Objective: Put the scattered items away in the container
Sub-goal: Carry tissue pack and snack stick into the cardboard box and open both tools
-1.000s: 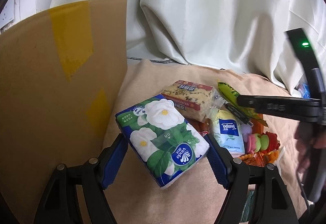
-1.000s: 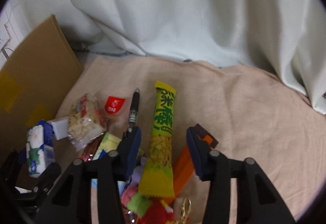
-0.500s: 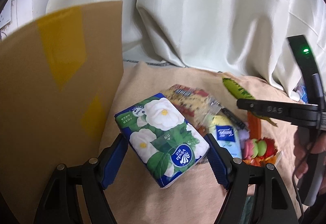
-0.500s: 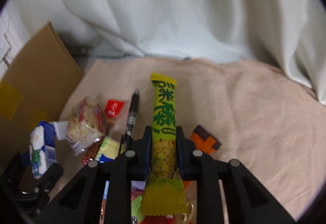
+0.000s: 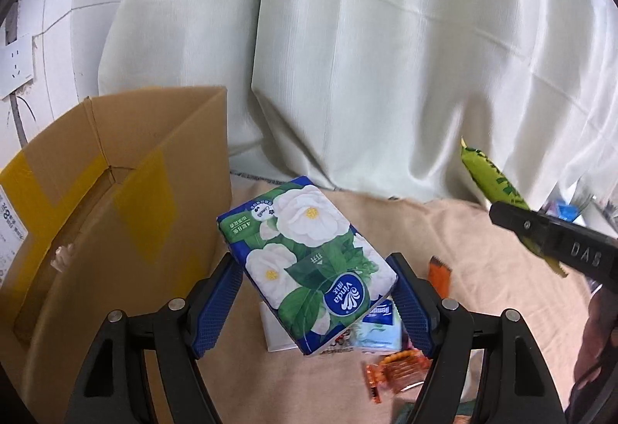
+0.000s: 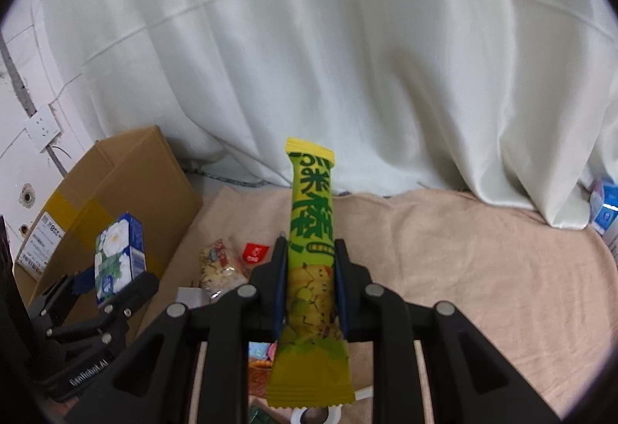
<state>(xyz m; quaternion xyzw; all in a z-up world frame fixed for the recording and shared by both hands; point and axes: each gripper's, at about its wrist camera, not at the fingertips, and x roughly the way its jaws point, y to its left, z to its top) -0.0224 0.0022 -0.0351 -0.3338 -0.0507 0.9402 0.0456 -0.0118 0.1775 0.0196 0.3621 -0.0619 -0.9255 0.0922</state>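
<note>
The left gripper [image 5: 314, 298] pinches a blue soft tissue pack printed with white flowers [image 5: 307, 262], lifted above the beige cloth-covered surface [image 5: 483, 231]; its long axis slants away toward the open brown cardboard box [image 5: 116, 192] at the cloth's left edge. The right gripper [image 6: 311, 292] is clamped on a long yellow-green snack stick packet [image 6: 311, 242], raised clear of the cloth, its long axis running straight ahead along the fingers, toward the white curtain [image 6: 309, 57].
</note>
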